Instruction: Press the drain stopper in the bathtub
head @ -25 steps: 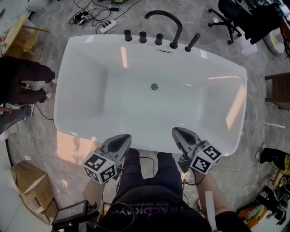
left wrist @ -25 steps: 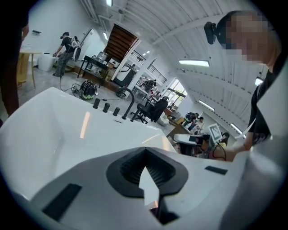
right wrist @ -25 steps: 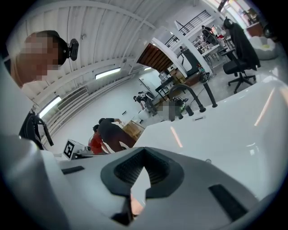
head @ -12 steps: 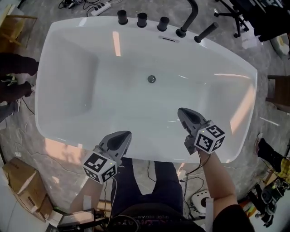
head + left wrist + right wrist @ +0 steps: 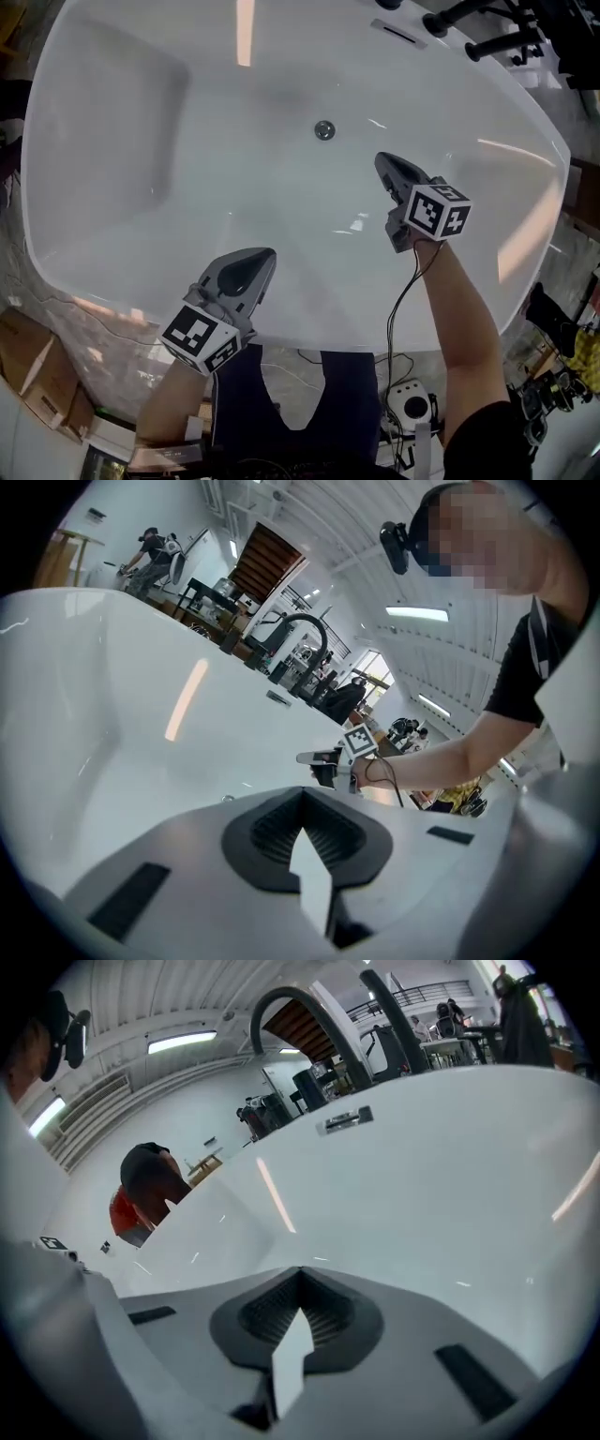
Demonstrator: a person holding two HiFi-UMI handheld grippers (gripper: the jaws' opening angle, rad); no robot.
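Observation:
The round metal drain stopper (image 5: 324,129) sits in the floor of the white bathtub (image 5: 112,141), towards the faucet side. My right gripper (image 5: 382,161) is shut on nothing and reaches over the tub's inside; its tip is a short way to the near right of the stopper and apart from it. Over the tub's near rim my left gripper (image 5: 267,253) hangs shut and empty. In the left gripper view the stopper (image 5: 227,798) is a small dot just past the left gripper (image 5: 302,794), with the right gripper (image 5: 323,761) beyond. The right gripper view has the right gripper (image 5: 300,1274) facing the tub wall; no stopper shows there.
A black arched faucet (image 5: 300,1007) and black handles (image 5: 487,42) stand on the far rim, with an overflow plate (image 5: 343,1119) below them. Cardboard boxes (image 5: 33,375) and cables lie on the floor around the tub. The tub's near rim (image 5: 309,333) is at my legs.
My right gripper has moved forward over the rim into the tub, nearer the stopper. The head view has leaned in over the tub. My left gripper stays by the near rim.

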